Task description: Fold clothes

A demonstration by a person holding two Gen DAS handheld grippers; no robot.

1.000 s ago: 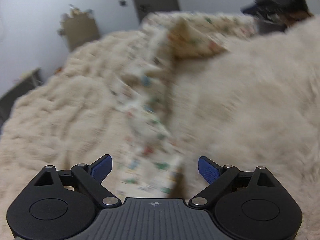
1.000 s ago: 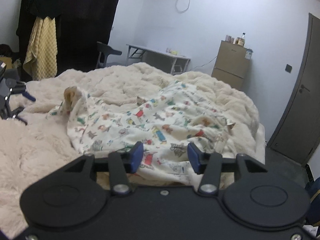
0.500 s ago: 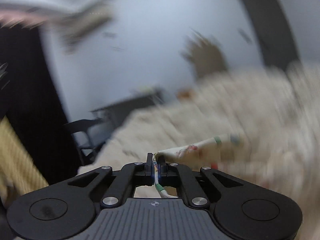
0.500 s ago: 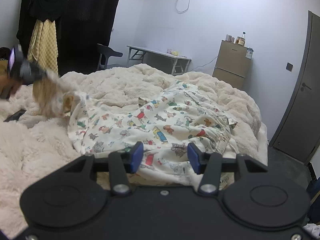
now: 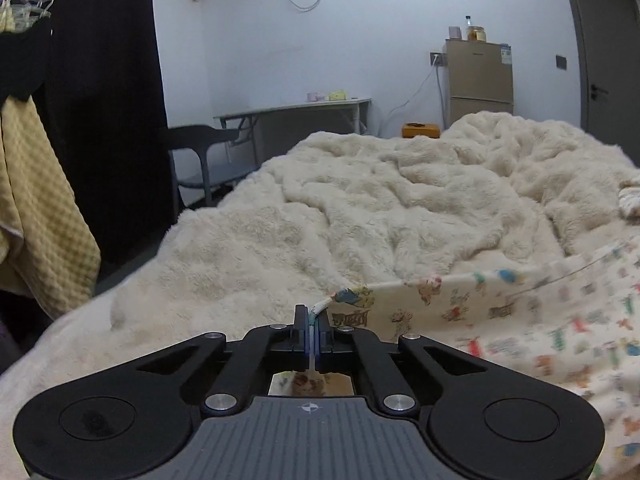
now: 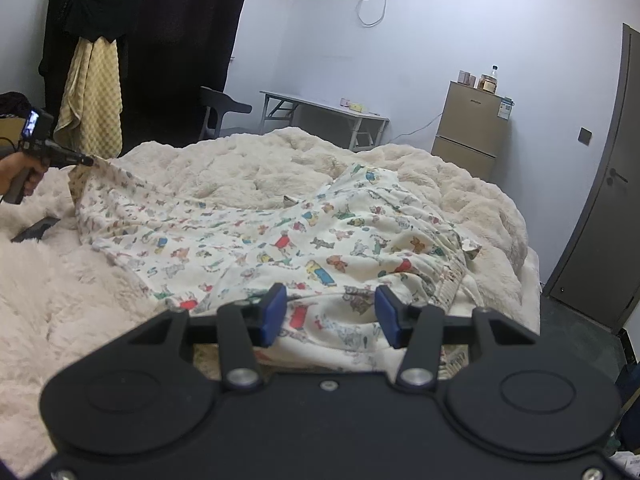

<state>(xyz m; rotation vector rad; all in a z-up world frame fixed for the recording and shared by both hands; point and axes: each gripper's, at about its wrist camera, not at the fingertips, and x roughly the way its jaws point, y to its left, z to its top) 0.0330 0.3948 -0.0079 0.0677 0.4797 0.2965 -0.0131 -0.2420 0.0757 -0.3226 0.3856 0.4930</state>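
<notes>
Presently, at the bottom centre of the left wrist view, the left gripper [image 5: 311, 334] is seen fully closed, a thin edge of the printed garment [image 5: 500, 320] being pinched between its blue pads. From that pinch the cloth is drawn rightward, its hem raised in a taut line above the fleece blanket [image 5: 360, 208].

In the right wrist view, the right gripper [image 6: 330, 314] is held low in the frame with its jaws standing wide apart and nothing between them; the near hem of the garment [image 6: 280, 240] lies just beyond and under the pads. The garment is spread, wrinkled, across the middle of the blanket [image 6: 80, 300]. At the left edge of that frame the left gripper [image 6: 82, 159] is seen lifting a far corner, held by a hand [image 6: 18, 178].

The step in hand is judged to be the drawing out of the cloth. For good results, tension should be kept even along the raised edge, and the near hem should be secured by the right gripper before any fold is laid, so that creases are not trapped.

Beyond the bed, a small fridge [image 5: 479, 80] carries a lettered badge and a label; neither can be read.
</notes>
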